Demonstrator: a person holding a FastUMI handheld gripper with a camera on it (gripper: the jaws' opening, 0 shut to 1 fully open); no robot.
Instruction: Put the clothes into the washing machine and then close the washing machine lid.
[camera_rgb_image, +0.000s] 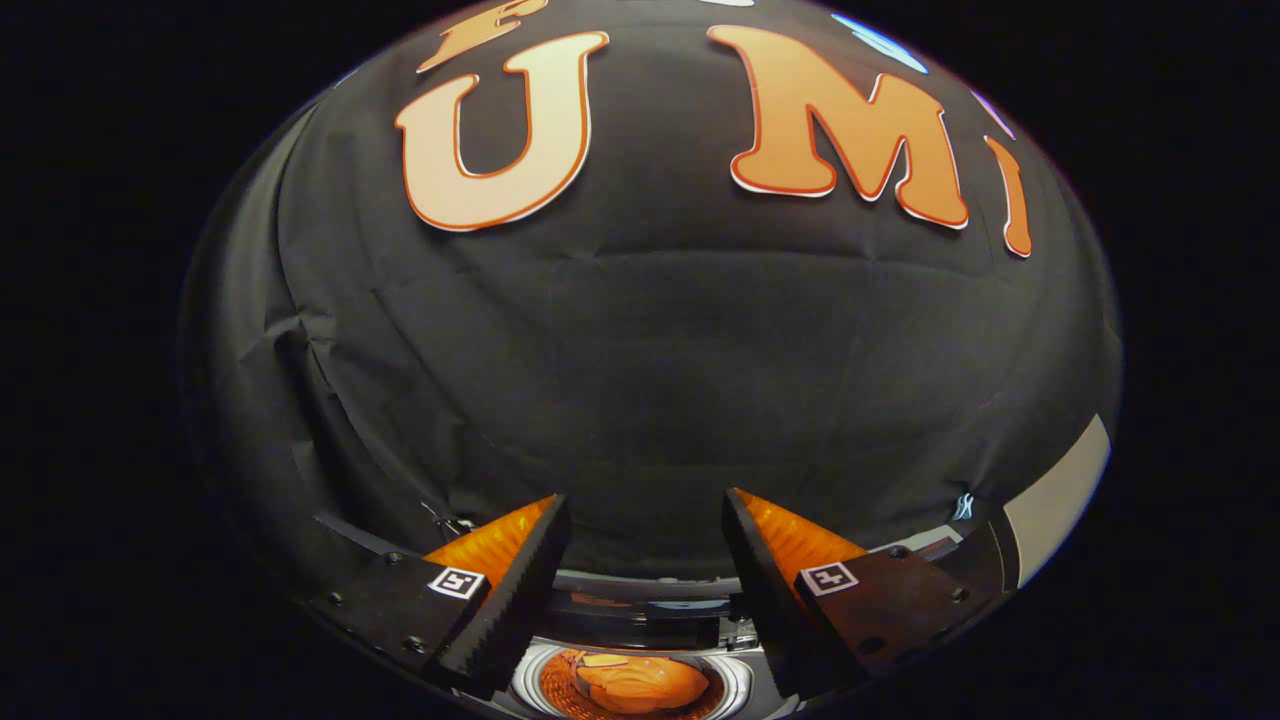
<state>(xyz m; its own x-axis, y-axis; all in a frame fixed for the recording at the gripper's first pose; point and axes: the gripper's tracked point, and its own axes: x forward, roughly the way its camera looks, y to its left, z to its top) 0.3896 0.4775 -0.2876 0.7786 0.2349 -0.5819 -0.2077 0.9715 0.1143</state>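
Below, between the two fingers of the gripper, one washer showed, its round drum opening ringed by a pale rim. Inside that drum lay one bundle of orange clothes, heaped near the middle of the opening; whether it was a single garment or several could not be told. The lid was off the opening, since the drum's inside was plainly seen; the lid itself could not be made out for certain among the dark parts at the washer's back edge. The jaws stood wide apart with nothing between them, touching neither clothes nor washer. Each finger had a toothed black inner pad and an orange outer side, and each carried one small square marker, two markers in all. Beyond the fingers hung the black cloth wall.
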